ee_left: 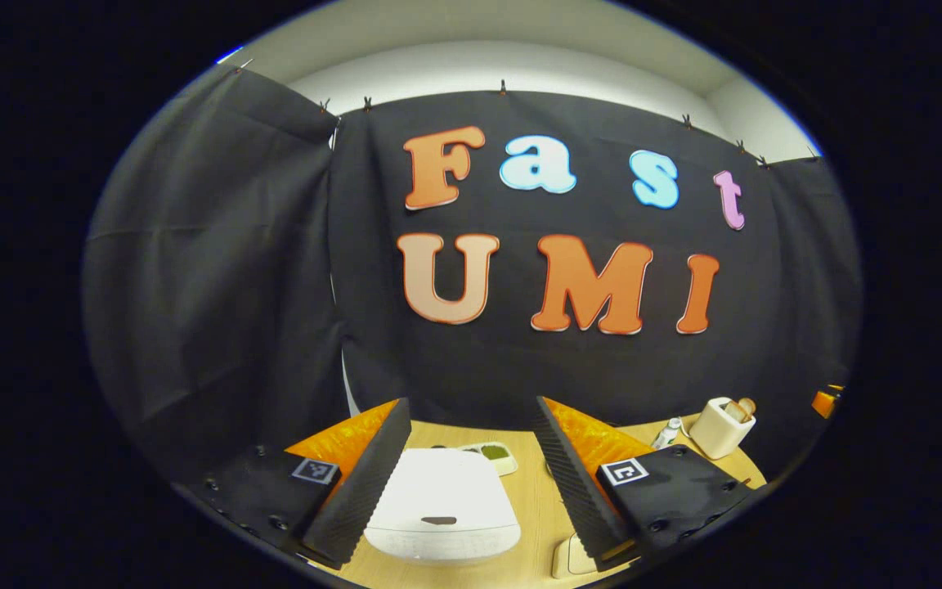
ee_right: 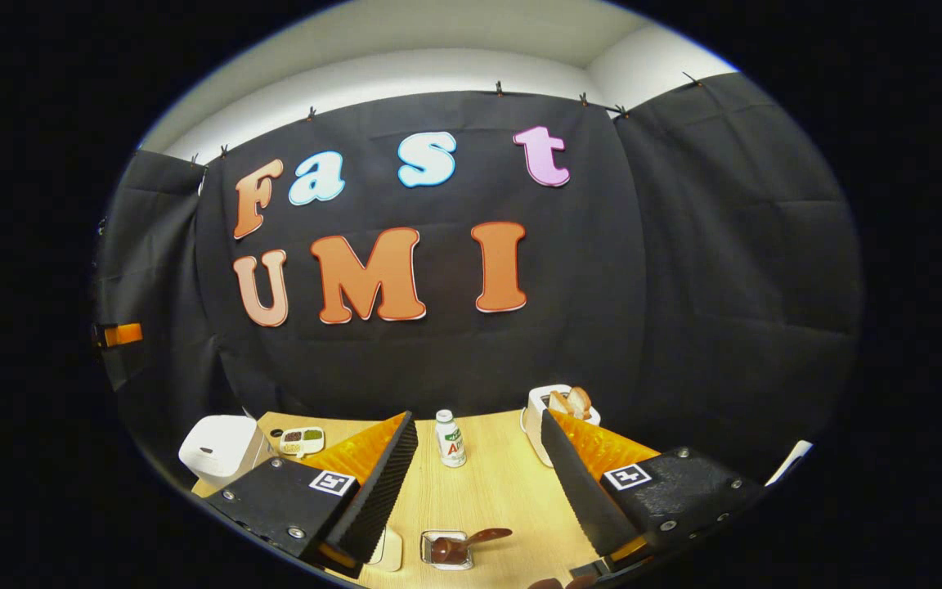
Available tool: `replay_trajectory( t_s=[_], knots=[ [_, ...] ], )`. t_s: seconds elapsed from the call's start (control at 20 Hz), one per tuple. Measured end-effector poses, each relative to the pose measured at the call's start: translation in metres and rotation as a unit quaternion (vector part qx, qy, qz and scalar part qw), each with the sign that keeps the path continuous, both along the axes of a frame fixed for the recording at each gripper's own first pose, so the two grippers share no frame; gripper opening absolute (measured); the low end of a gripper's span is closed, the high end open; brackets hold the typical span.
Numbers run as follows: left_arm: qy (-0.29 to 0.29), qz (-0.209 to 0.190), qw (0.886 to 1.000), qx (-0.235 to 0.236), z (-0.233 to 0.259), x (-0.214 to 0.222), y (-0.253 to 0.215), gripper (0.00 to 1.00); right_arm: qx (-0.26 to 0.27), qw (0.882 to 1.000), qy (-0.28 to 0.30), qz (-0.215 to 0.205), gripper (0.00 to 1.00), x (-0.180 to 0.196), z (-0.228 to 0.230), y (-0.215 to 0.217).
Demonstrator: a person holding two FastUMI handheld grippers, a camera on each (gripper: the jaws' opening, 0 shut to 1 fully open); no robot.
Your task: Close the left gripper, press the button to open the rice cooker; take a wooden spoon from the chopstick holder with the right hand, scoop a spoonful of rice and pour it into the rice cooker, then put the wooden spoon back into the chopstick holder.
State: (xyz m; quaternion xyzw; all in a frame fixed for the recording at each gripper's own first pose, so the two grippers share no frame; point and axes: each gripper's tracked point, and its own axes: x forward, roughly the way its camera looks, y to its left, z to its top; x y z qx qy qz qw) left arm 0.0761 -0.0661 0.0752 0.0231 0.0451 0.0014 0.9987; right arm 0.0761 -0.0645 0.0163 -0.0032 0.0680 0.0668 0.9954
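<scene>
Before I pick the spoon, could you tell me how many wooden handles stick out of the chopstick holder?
2: one wooden handle beside another, both in the chopstick holder; more may hide inside.

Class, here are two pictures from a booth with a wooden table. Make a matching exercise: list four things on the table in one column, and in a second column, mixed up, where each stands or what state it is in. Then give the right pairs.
Things
1. rice cooker
2. small bottle
3. chopstick holder
4. clear box

Places or states
A. holds wooden handles that stick out of its top
B. white, lid down, between the left gripper's open fingers in its view
C. stands upright in the middle of the table, green cap side up
D. near the table's front edge, with a brown spoon in it

Pairs: 1-B, 2-C, 3-A, 4-D
</scene>
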Motion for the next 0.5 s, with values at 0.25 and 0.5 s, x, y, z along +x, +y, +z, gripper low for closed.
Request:
replay_trajectory(
  t_s=[0.25, 0.5],
  knots=[
    [-0.034, 0.004, 0.999, -0.003, 0.028, -0.037, 0.002, 1.00, -0.017, 0.998, -0.053, 0.017, 0.95, -0.013, 0.052, 0.005],
    [-0.046, 0.014, 0.999, -0.012, 0.034, -0.055, 0.004, 1.00, -0.021, 0.998, -0.057, 0.034, 0.95, -0.021, 0.056, 0.008]
  ],
)
